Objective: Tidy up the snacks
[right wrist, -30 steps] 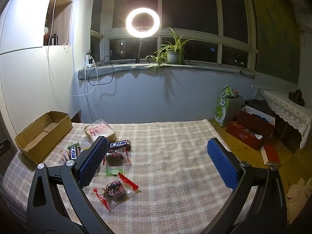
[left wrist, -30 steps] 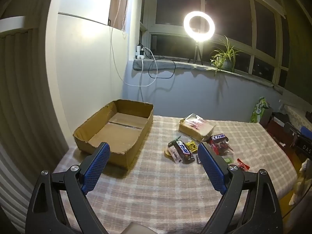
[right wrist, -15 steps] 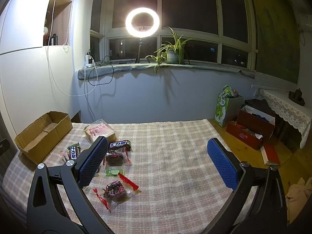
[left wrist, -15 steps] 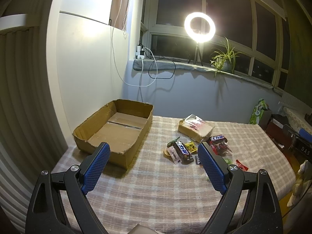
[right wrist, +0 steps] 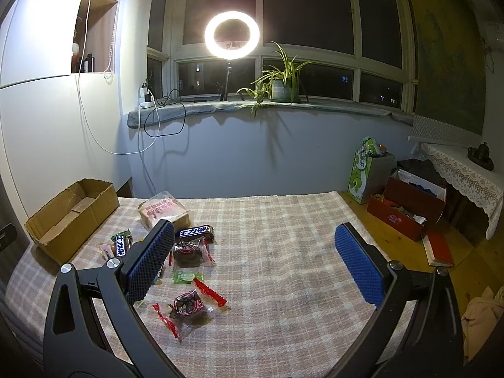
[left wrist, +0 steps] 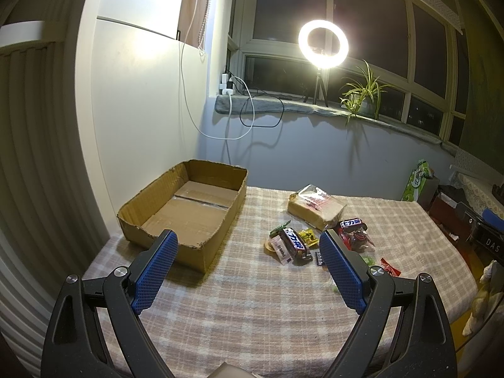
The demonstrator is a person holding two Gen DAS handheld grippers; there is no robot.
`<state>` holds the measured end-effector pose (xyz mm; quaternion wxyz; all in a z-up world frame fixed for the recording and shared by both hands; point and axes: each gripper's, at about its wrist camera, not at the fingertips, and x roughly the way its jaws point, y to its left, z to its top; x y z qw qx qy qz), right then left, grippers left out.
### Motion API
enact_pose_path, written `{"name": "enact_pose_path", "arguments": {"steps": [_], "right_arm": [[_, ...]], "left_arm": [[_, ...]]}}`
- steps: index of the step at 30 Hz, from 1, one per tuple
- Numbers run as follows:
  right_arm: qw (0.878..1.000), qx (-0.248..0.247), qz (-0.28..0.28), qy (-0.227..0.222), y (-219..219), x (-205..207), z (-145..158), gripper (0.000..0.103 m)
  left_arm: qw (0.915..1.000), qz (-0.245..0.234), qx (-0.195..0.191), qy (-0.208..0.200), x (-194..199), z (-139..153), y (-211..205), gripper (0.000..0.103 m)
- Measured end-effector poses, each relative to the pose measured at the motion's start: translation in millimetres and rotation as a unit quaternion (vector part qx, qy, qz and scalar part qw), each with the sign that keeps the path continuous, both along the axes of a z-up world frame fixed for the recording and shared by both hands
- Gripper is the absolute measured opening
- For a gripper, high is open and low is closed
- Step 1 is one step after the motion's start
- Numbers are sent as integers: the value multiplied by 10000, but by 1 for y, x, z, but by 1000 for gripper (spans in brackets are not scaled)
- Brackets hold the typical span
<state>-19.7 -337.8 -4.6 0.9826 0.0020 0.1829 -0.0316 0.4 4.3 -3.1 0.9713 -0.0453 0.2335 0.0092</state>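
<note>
An empty cardboard box (left wrist: pixel 189 211) sits at the table's far left; it also shows in the right wrist view (right wrist: pixel 69 214). Snacks lie in a cluster to its right: a bagged loaf (left wrist: pixel 315 206), dark candy bars (left wrist: pixel 294 242) (right wrist: pixel 195 233), a green sweet (right wrist: pixel 186 276), a red-wrapped dark cake (right wrist: pixel 189 307) and a red packet (left wrist: pixel 390 271). My left gripper (left wrist: pixel 249 271) is open and empty above the near table, between box and snacks. My right gripper (right wrist: pixel 255 261) is open and empty above the table, right of the snacks.
The table has a checked cloth (right wrist: pixel 283 236). A wall stands behind and left of the box. A windowsill holds a ring light (right wrist: pixel 231 34) and a plant (right wrist: pixel 280 85). Boxes and a bag (right wrist: pixel 406 204) stand on the floor at the right.
The left gripper's view has drifted slightly up and back. The right gripper has barely moved. Both stay open.
</note>
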Motion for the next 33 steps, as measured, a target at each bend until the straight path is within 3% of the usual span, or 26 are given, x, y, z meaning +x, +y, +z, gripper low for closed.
{"name": "enact_pose_path", "arguments": {"steps": [33], "right_arm": [[10000, 11, 46, 59, 3, 3, -6, 103]], "left_arm": [[10000, 1, -13, 12, 0, -2, 0, 92]]}}
